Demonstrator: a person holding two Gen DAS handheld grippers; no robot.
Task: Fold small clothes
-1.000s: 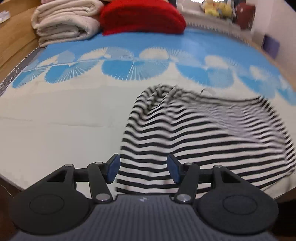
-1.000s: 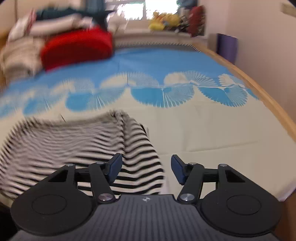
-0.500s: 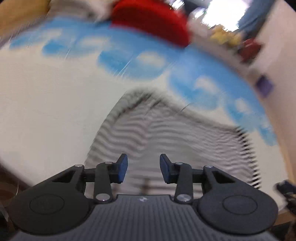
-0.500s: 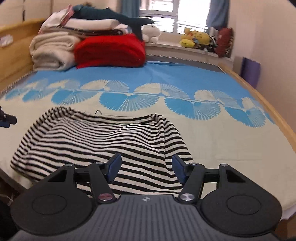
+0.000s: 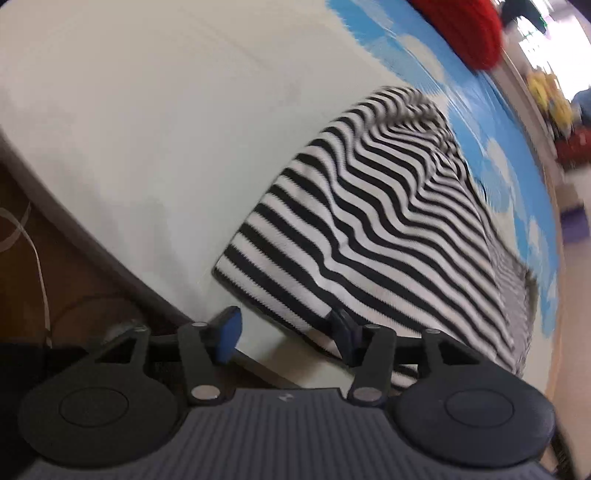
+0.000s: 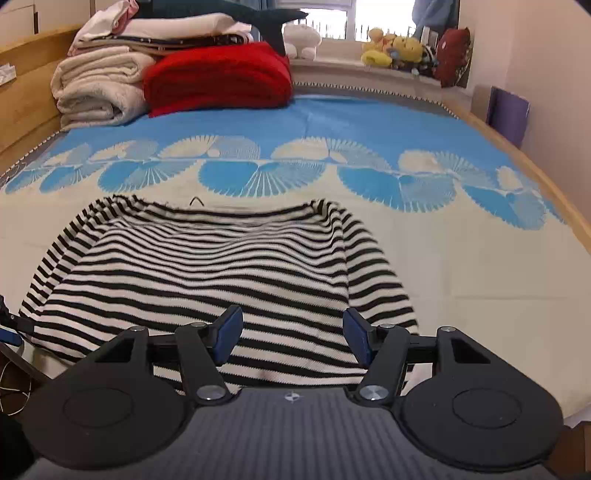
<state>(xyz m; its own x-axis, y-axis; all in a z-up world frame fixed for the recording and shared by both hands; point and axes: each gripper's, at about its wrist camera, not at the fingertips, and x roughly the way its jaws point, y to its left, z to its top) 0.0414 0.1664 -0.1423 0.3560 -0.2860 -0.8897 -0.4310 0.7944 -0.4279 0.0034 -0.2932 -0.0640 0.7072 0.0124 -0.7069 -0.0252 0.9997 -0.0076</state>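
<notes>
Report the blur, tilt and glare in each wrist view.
Left wrist view: tilted hard, motion-smeared toward the right edge, the striped top sharp only near the left gripper, whose jaws are opening. Right wrist view: level and sharp, the window blown out white, fisheye bending the bed edge.

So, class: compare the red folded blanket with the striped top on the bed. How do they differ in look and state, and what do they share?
The red folded blanket is plain red; the striped top is black and white. The blanket is folded into a thick bundle; the top lies spread flat, not yet folded. The blanket sits at the far end beside the cream folded blankets; the top lies at the near edge. Both rest on the blue-and-cream bedspread.
</notes>
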